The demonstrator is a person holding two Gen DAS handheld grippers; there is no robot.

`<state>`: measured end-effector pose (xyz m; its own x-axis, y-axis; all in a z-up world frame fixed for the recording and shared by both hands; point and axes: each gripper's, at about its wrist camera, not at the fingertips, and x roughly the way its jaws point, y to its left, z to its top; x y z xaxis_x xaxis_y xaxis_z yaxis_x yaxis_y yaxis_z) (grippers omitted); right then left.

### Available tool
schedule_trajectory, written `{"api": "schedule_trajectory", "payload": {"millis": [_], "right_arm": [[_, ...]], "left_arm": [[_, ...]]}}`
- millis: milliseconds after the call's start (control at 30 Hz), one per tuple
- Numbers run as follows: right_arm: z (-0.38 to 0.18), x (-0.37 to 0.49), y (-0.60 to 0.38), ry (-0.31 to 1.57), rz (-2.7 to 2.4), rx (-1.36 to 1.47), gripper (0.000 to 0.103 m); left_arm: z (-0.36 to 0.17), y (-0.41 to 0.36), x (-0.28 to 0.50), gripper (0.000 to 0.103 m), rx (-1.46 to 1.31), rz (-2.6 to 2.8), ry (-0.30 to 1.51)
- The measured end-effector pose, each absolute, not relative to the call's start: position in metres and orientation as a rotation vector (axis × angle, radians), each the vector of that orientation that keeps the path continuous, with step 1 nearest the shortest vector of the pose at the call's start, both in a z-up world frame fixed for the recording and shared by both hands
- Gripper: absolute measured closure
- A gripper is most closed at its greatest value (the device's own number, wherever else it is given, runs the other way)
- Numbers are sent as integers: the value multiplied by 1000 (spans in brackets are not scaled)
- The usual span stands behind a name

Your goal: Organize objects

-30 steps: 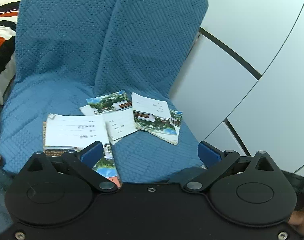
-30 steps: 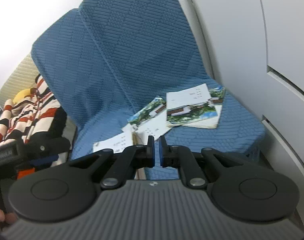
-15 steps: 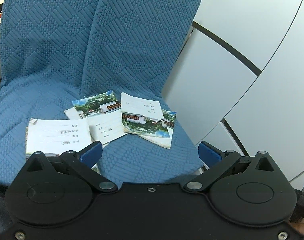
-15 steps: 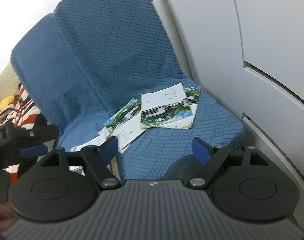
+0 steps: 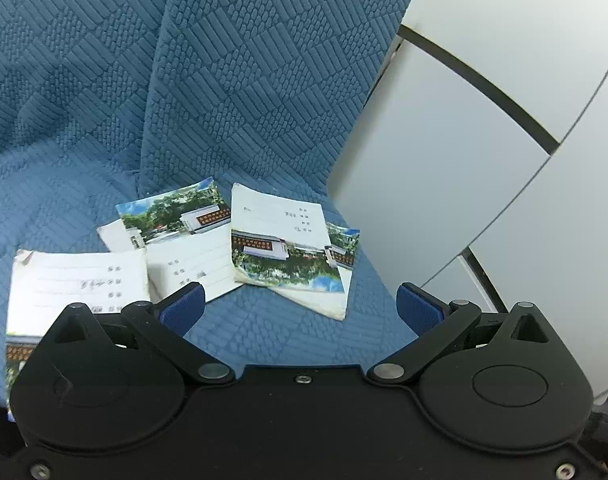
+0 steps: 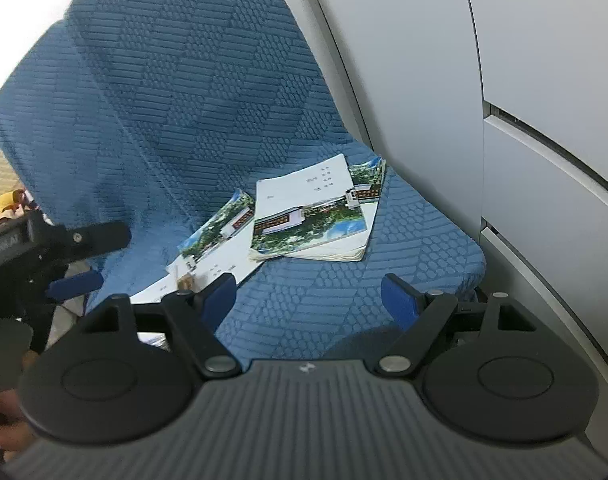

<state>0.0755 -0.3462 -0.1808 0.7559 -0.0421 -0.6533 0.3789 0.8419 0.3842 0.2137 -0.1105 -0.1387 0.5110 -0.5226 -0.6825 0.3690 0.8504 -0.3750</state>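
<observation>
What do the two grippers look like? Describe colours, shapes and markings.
Left gripper: smooth black body, two round housings, black linkage arms with silver pivots, blue finger pads. Right gripper: same black arms and blue pads, but a ribbed grey body with a small emblem.

Chair cover (image 5: 263,80) blue, quilted pattern of ribbed and pebbled blocks, fills upper left of frame. 3 booklets (image 5: 279,248) at centre: white covers with dark print lines plus photo bands in green, blue, white, red-brown. Wall panels (image 5: 484,140) right side pale grey, black seams. Left hand-held gripper (image 5: 299,308) black, blue pads; right hand-held gripper (image 6: 310,300) black and grey ribbed, blue pads.
</observation>
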Motion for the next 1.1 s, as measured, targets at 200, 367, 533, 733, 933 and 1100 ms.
{"api": "schedule_trajectory", "payload": {"millis": [200, 367, 533, 733, 933, 1100], "right_arm": [[-199, 101, -363, 710, -251, 549, 22], [-218, 123, -379, 728, -261, 567, 23], [-237, 143, -395, 722, -262, 604, 25], [-259, 166, -413, 734, -269, 653, 42], [-278, 192, -428, 757, -252, 662, 61], [-291, 219, -432, 785, -217, 661, 61]], "left_arm": [[-162, -134, 244, 2, -158, -518, 912], [-190, -148, 272, 9, -157, -493, 957], [-218, -169, 294, 19, -116, -478, 998], [-251, -188, 315, 39, -147, -464, 1037], [-288, -201, 341, 60, -140, -432, 1057], [-309, -201, 357, 72, -130, -411, 1062]]}}
